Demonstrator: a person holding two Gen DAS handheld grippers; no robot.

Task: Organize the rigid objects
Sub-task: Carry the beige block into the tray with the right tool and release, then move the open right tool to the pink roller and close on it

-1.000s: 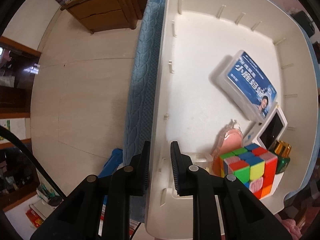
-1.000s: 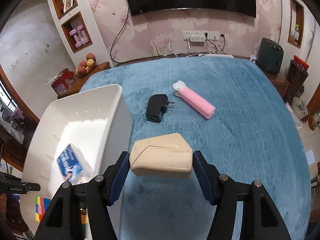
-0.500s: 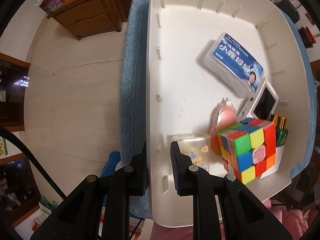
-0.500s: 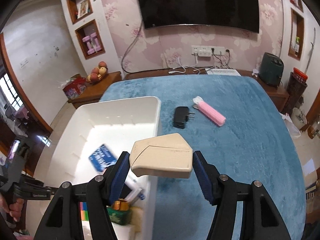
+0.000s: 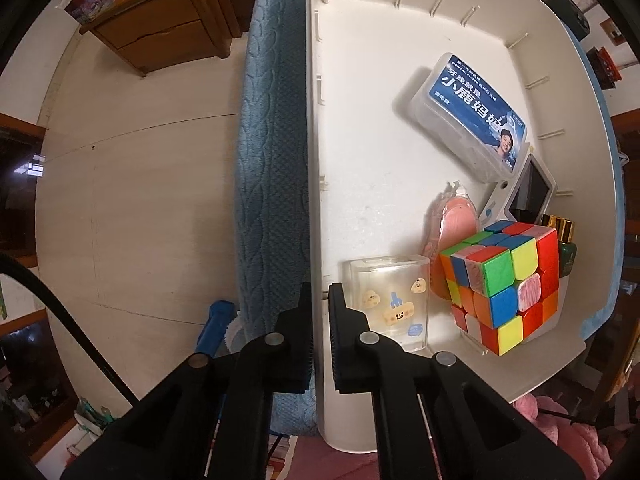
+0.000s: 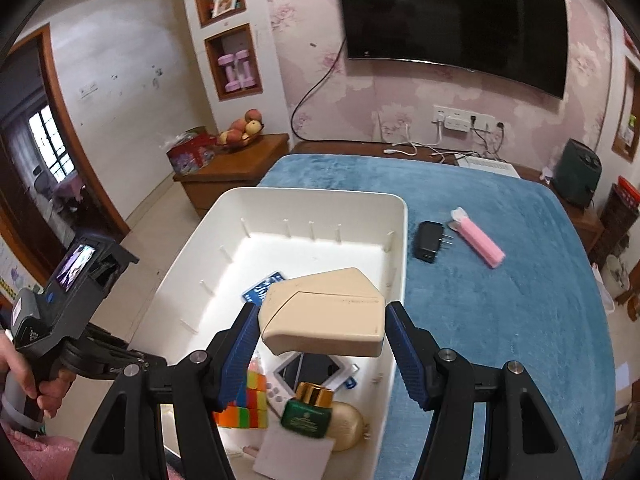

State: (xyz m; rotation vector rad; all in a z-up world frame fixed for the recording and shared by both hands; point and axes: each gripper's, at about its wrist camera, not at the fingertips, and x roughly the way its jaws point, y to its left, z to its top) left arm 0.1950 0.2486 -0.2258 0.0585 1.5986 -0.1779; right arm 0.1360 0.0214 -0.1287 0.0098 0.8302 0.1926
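Observation:
A white plastic bin [image 5: 400,184] [image 6: 320,196] lies on the blue bedspread [image 6: 500,320]. My left gripper [image 5: 320,320] points straight down and is shut on the bin's side wall. Inside lie a blue-labelled box [image 5: 468,116], a colour cube [image 5: 504,280], a clear cartoon cup [image 5: 390,300], a pink item [image 5: 456,224], a white screen device [image 5: 532,192] and a green bottle [image 6: 308,416]. My right gripper [image 6: 322,316] is shut on a beige box [image 6: 324,316], held in the air above the bin's near end. A black charger [image 6: 430,240] and a pink bar [image 6: 480,240] lie on the bedspread to the right.
A wooden cabinet [image 6: 232,168] with a fruit bowl stands beyond the bin, and bare floor [image 5: 140,200] drops away left of the bed edge. A hand [image 6: 36,384] holds the left gripper's handle at the left. A television hangs on the far wall.
My right gripper carried the beige box left and upward, from over the bedspread to over the bin. The left jaws narrowed onto the bin's wall.

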